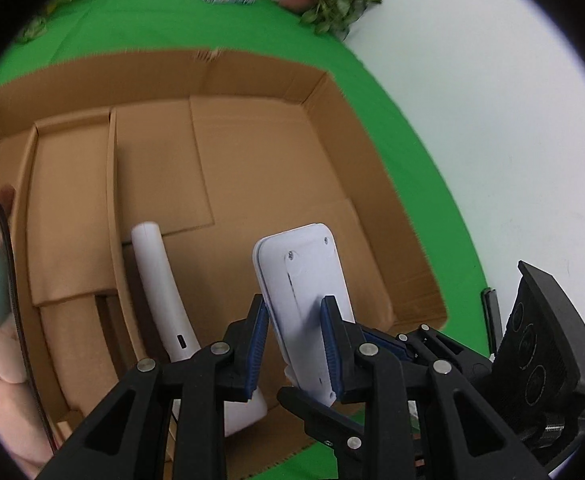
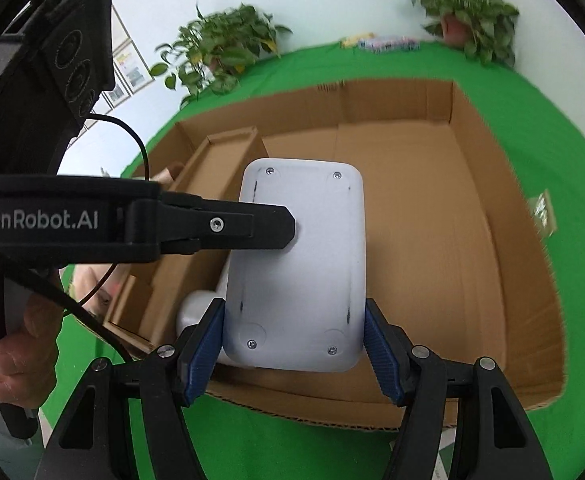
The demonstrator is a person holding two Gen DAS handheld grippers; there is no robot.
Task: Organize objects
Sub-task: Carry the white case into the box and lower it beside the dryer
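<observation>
White rectangular device (image 2: 296, 264), a smooth rigid plastic shell with rounded corners and four corner screws, held above the open cardboard box (image 2: 492, 240). It looks light and slippery; long edges are the best hold. Left hand-held gripper (image 1: 294, 344) grasps its edge; right hand-held gripper (image 2: 294, 352) brackets its near end, contact uncertain.

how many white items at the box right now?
2. A flat white device, screw side up, held over the cardboard box by both the left hand-held gripper and right hand-held gripper. A curved white handle-shaped item lies inside the box. More may be hidden.
</observation>
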